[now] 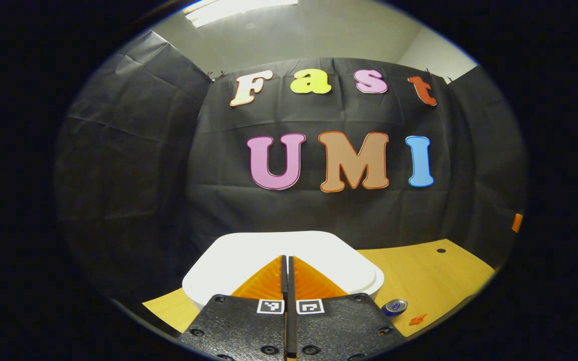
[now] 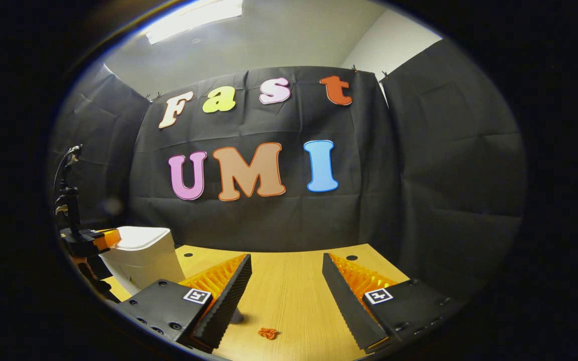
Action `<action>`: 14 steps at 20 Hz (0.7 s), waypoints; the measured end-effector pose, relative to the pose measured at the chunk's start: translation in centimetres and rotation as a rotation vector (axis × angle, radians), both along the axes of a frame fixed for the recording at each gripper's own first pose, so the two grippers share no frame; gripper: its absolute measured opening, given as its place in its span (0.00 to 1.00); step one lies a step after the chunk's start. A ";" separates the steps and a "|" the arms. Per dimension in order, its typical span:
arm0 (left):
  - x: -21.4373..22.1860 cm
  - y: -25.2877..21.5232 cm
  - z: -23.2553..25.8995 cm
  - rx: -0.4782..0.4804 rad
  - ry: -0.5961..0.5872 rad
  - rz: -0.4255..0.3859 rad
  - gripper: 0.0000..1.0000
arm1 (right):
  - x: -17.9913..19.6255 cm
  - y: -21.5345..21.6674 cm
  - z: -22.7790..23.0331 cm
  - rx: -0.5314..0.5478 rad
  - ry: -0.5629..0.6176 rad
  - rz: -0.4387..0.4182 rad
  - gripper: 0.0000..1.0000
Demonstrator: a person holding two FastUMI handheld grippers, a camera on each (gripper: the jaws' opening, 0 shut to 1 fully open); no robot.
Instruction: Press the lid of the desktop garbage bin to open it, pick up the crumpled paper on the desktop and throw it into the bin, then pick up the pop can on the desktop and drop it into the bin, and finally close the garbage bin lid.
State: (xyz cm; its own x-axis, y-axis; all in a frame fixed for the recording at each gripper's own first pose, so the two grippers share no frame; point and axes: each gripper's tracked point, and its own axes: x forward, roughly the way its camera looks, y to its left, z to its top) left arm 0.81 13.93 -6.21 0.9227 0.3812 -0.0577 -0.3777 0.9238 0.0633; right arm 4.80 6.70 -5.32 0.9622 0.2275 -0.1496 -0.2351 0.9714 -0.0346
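Between the fingers of the left gripper [image 1: 287,281] no gap is showing: they are pressing flat against each other, with nothing between them, and their tips are hovering over the closed white lid [image 1: 249,250] of the garbage bin [image 1: 193,291]. Whether the tips are actually touching the lid cannot be told from the left gripper view. The bin is standing on the wooden desktop [image 1: 429,276], near its left end. Just to the right of the bin, close to the near edge, the pop can [image 1: 395,306] is sitting on the wood with its top facing the camera, and a small orange scrap [image 1: 418,319] is lying beside it.

Over on the other side, the right gripper [image 2: 286,281] is holding its fingers spread wide apart, empty, above bare wood. The orange scrap [image 2: 268,333] is lying on the desktop [image 2: 289,291] between and below them, apart from both. A bit of something grey is peeking out from behind the left finger; it is too hidden to identify.

Farther left in the right gripper view, the garbage bin [image 2: 143,260] is standing with its lid down, and the left gripper [image 2: 99,236] is reaching in over its top from the left. Black cloth is hanging behind the desk as the booth wall [image 2: 419,175].
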 end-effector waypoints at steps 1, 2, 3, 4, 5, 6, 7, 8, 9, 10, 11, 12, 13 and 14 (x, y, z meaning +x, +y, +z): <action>0.1 0.0 0.3 -0.007 -0.017 0.000 0.00 | 0.1 0.1 -0.3 -0.005 0.009 0.006 0.96; 0.2 0.0 -0.1 -0.019 -0.017 0.003 0.00 | 0.1 0.4 -0.5 -0.009 0.015 0.013 0.95; 0.1 0.0 -0.2 -0.005 -0.019 0.007 0.00 | 0.2 0.8 -0.6 -0.010 0.022 0.023 0.95; 0.1 -0.1 -0.5 0.029 -0.010 0.015 0.00 | 0.3 1.2 -0.8 -0.011 0.029 0.032 0.95; -0.3 0.1 -0.2 0.043 -0.021 0.030 0.00 | 0.2 1.6 -1.0 -0.012 0.034 0.043 0.95; -0.2 0.3 -0.1 0.033 -0.032 0.042 0.00 | 0.3 2.0 -0.9 -0.015 0.033 0.054 0.95; -0.1 0.1 -0.1 0.032 -0.032 0.039 0.00 | 0.1 2.4 -0.9 -0.021 0.028 0.064 0.95; 0.0 0.0 0.0 0.039 -0.039 0.028 0.00 | 0.1 2.8 -0.7 -0.028 0.022 0.073 0.95; 0.0 -0.1 0.0 0.042 -0.039 0.018 0.00 | 0.1 3.0 -0.8 -0.033 0.018 0.080 0.95; 0.0 -0.1 0.0 0.039 -0.039 0.011 0.00 | 0.1 3.2 -0.9 -0.036 0.020 0.087 0.95; 0.0 0.0 0.2 0.042 -0.031 0.003 0.00 | 0.1 3.4 -1.0 -0.036 0.023 0.093 0.95; 0.2 0.0 0.6 0.051 -0.018 -0.006 0.00 | 0.1 3.5 -1.1 -0.034 0.026 0.097 0.95; 0.3 0.0 0.9 0.051 -0.005 -0.015 0.00 | 0.1 3.5 -1.2 -0.032 0.031 0.097 0.95; 0.3 0.1 1.5 0.050 -0.011 -0.022 0.00 | 0.1 3.5 -1.4 -0.030 0.038 0.098 0.95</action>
